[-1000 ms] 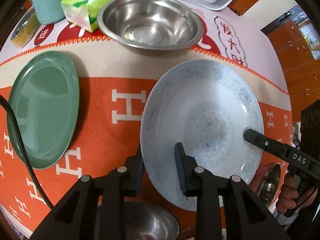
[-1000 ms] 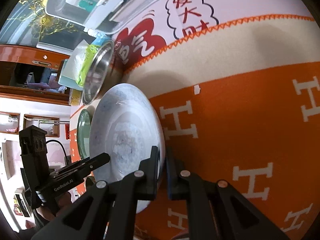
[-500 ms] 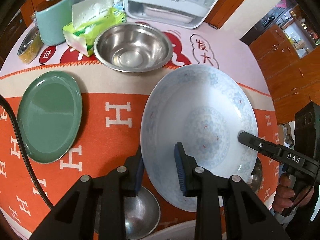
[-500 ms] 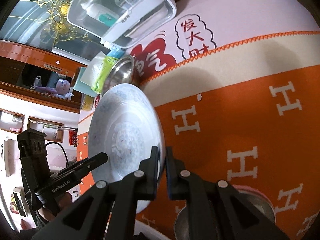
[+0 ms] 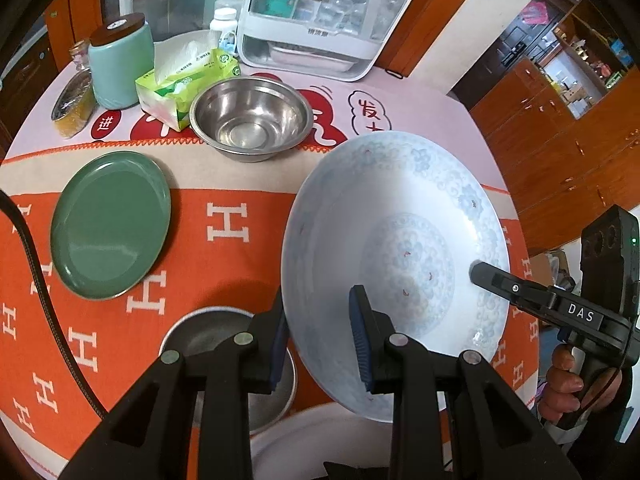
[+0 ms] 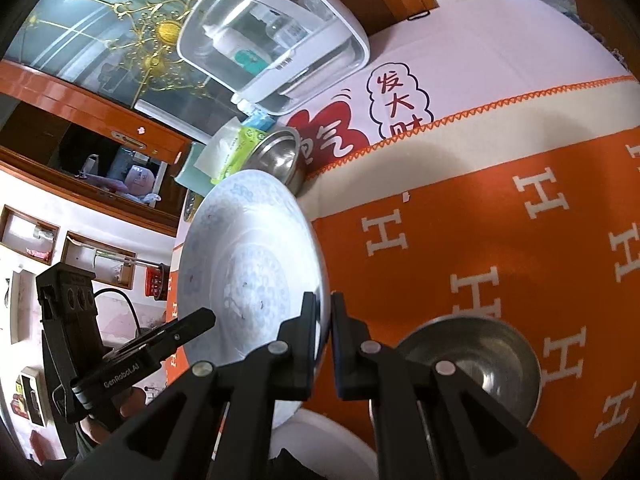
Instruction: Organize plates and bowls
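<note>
A wide white porcelain plate (image 5: 394,248) with pale blue scrollwork is held tilted above the bench, gripped at two opposite rims. A flat green plate (image 5: 110,224) lies on the left. A steel bowl (image 5: 251,118) stands upright at the far side; a smaller steel bowl (image 5: 224,344) sits near, beside a plain white plate (image 5: 304,444) at the near edge.

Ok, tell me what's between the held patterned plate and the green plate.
Nothing visible. The patterned plate, pinched by both tools, is lifted off the cloth; only bare orange cloth lies between it and the green plate.
</note>
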Available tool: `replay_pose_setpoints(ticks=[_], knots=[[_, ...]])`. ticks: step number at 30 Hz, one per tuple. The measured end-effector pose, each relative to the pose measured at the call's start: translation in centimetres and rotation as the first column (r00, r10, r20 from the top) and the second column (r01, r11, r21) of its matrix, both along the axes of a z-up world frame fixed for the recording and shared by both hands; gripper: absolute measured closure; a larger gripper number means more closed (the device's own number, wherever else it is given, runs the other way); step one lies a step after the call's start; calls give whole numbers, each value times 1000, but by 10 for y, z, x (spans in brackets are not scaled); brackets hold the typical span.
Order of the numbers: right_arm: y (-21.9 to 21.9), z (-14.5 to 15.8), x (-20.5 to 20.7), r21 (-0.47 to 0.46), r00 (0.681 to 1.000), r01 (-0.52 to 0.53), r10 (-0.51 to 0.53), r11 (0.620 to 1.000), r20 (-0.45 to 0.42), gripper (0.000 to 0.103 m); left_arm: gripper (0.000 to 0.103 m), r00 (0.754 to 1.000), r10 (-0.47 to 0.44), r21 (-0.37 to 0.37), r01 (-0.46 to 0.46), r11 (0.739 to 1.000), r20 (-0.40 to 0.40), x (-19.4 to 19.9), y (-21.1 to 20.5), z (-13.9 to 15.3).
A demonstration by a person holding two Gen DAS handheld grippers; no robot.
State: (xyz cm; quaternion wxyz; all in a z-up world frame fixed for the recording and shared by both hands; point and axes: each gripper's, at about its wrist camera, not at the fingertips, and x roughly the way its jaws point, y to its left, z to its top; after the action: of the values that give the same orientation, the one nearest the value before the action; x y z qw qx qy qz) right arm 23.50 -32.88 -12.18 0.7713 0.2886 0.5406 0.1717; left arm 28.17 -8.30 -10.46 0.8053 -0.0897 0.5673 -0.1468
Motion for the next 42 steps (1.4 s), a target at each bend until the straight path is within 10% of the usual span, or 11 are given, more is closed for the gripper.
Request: replay_pose_setpoints(ticks=[24,42], knots=[[21,43,-104,-70,995,15,-9,997,95,95,77,994,-46,-50,52,997,103,-102,29,38],[39,21,-179,-125,999,51,-50,991,10,94,77,989,-148,-11,148,989,21,-163,37,10]])
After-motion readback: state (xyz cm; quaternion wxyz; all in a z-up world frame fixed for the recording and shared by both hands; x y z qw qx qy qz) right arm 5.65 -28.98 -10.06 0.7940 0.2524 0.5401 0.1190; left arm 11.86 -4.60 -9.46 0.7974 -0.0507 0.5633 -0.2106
